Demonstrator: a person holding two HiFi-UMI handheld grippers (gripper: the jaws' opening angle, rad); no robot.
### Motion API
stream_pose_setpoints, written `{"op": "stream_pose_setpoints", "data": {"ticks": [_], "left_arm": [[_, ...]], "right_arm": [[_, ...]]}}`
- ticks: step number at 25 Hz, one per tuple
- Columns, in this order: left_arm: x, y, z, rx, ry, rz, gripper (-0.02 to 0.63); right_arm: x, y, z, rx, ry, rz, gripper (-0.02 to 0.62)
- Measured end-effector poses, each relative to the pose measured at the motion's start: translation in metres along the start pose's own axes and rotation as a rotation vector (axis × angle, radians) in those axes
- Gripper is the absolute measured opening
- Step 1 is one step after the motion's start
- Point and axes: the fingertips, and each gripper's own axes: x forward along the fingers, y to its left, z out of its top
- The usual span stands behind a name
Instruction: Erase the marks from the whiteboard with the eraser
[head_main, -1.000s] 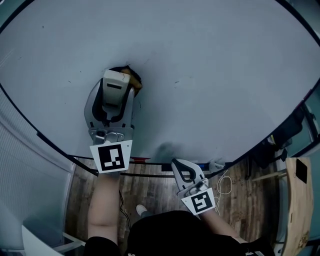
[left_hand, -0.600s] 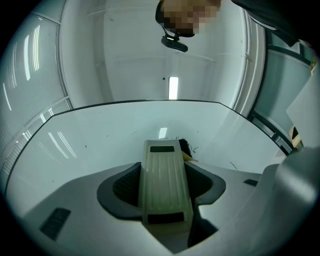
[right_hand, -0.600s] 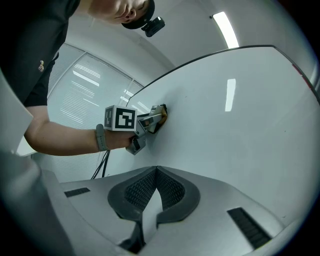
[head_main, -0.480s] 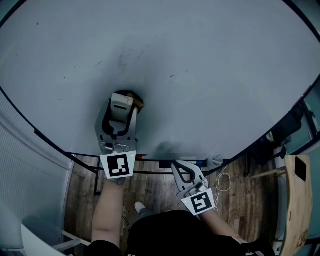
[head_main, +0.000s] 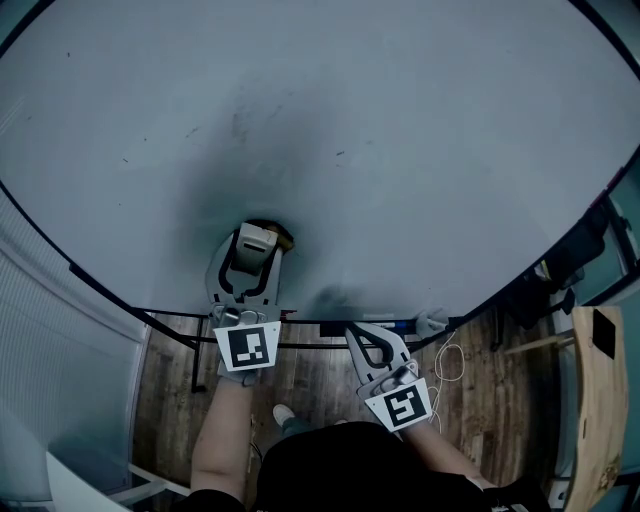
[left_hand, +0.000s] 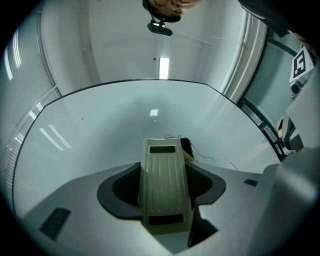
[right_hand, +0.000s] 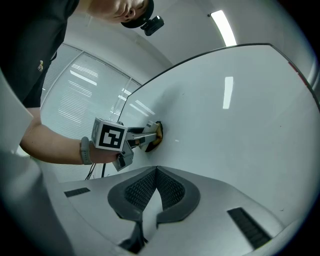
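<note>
Low on the whiteboard (head_main: 430, 150), the left gripper (head_main: 257, 245) pinches the eraser (left_hand: 165, 185) against the board; wiping seems under way. The right gripper (right_hand: 156, 175) hangs idle, jaws pressed together, empty. Faint marks (head_main: 238, 122) higher up probably call for an upward stroke.

Cream ribbed eraser (left_hand: 165, 185), dark felt end against the pale whiteboard (head_main: 420, 140), near its lower edge
</note>
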Motion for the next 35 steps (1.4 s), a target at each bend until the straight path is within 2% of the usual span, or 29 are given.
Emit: {"op": "stream_pose_setpoints", "data": {"ticks": [8,12,13,16,17,25,29,35], "left_arm": [[0.006,0.016,0.017,-0.007,-0.017,0.018,0.261],[0.012,0.028,0.03,0.019,-0.035,0.026,0.261],[0.013,0.033,0.032,0.005,-0.043,0.037,0.261],[0.016,0.053,0.04,-0.186,-0.075,0.117,0.262],[0.019,0.061,0.045,-0.21,-0.088,0.131,0.261],[0.039,0.114,0.1,-0.155,-0.205,0.154,0.261],[0.046,0.134,0.114,-0.06,-0.268,0.147,0.261],[0.041,0.128,0.108,-0.082,-0.272,0.155,0.261]], "right_arm": [[0.0,-0.004,0.005,-0.014,-0.017,-0.021,0.028],[0.004,-0.005,0.009,-0.023,-0.023,-0.025,0.028],[0.005,-0.005,0.009,-0.023,-0.021,-0.026,0.028],[0.008,-0.005,0.011,-0.018,-0.022,-0.028,0.028],[0.01,-0.006,0.013,-0.019,-0.026,-0.029,0.028],[0.012,-0.012,0.015,-0.028,-0.043,-0.04,0.028],[0.02,-0.015,0.02,-0.025,-0.055,-0.047,0.028],[0.025,-0.022,0.015,-0.028,-0.05,-0.053,0.028]]}}
